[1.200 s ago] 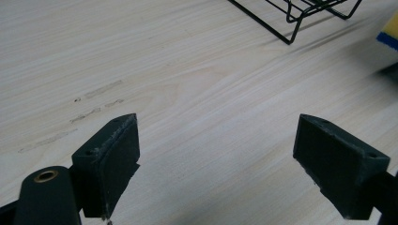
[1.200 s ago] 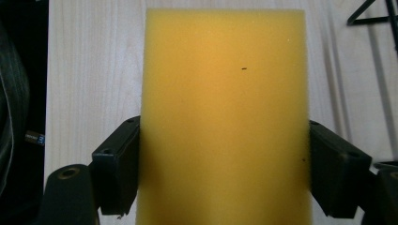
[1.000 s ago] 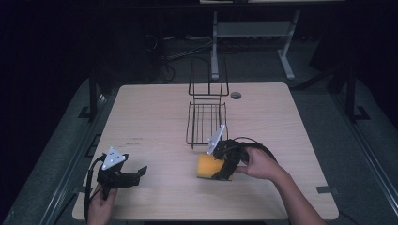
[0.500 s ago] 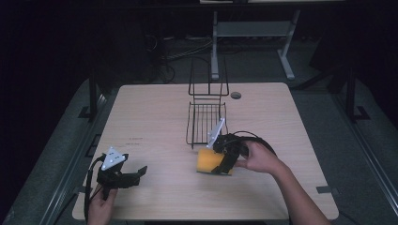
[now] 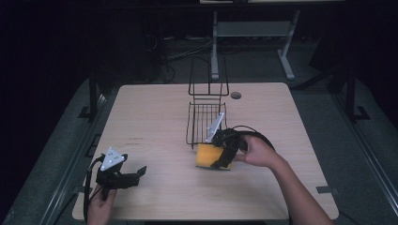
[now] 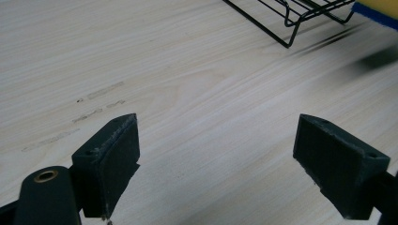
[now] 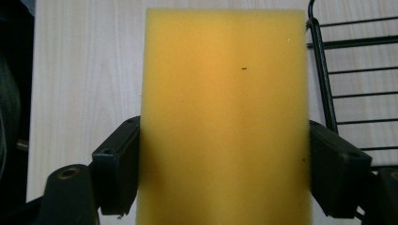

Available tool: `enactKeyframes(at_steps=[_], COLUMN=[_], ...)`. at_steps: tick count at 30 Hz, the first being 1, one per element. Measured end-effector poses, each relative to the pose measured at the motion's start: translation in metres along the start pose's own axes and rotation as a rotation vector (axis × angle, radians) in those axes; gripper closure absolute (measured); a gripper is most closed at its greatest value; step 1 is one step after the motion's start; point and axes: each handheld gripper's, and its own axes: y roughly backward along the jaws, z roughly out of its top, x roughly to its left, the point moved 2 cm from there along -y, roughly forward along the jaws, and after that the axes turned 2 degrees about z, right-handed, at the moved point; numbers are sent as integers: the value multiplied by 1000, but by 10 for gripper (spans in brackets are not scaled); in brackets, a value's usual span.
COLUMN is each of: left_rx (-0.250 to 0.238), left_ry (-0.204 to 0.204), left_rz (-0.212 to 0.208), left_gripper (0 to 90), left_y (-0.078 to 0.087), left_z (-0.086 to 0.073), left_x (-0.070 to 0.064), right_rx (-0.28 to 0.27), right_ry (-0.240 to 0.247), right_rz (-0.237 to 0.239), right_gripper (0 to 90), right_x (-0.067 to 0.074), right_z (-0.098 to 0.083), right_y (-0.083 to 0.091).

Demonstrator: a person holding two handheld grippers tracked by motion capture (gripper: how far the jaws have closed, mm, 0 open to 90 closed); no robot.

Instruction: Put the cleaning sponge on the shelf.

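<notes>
A yellow sponge [image 5: 207, 155] with a blue underside sits clamped in my right gripper [image 5: 219, 157], just in front of the black wire basket [image 5: 202, 123] at mid-table. In the right gripper view the sponge [image 7: 225, 117] spans the whole gap and both pads press its sides. The basket's wire rim [image 7: 324, 89] lies right beside it. My left gripper [image 5: 137, 172] rests low at the table's front left corner, open with bare wood between its pads [image 6: 112, 159]. From the left gripper view, the basket's corner [image 6: 288, 21] and a blue-edged sponge corner [image 6: 378, 8] are visible far off.
The basket has a tall wire back [image 5: 208, 77] rising behind its tray. A small round grommet [image 5: 235, 95] marks the tabletop [image 5: 155, 112] near the far edge. Dark floor, cables and a white stand [image 5: 253, 33] lie beyond the table.
My right gripper has carried the sponge slightly toward the basket's front edge and turned a little. The left gripper has stayed where it was.
</notes>
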Motion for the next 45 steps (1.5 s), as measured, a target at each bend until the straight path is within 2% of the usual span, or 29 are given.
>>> enactKeyframes(at_steps=[10,25,38,39,45], left_rx=[-5,-3,-9,-8,-9], left_ry=[8,5,8,8,13], left_rz=[2,-2,-2,-2,-2], left_gripper=[143,143,143,143,143], left_y=[1,0,1,1,1], left_z=[0,0,0,0,0], left_x=[1,1,2,2,3], right_rx=[8,20,21,18,12], right_ry=[6,12,-7,-14,-26], right_rz=[-20,-18,-30,-11,-9], right_gripper=[223,223,224,223,223], right_x=[-14,-34,-51,-52,-60], right_z=[10,21,25,26,24], right_y=[4,3,5,5,-2])
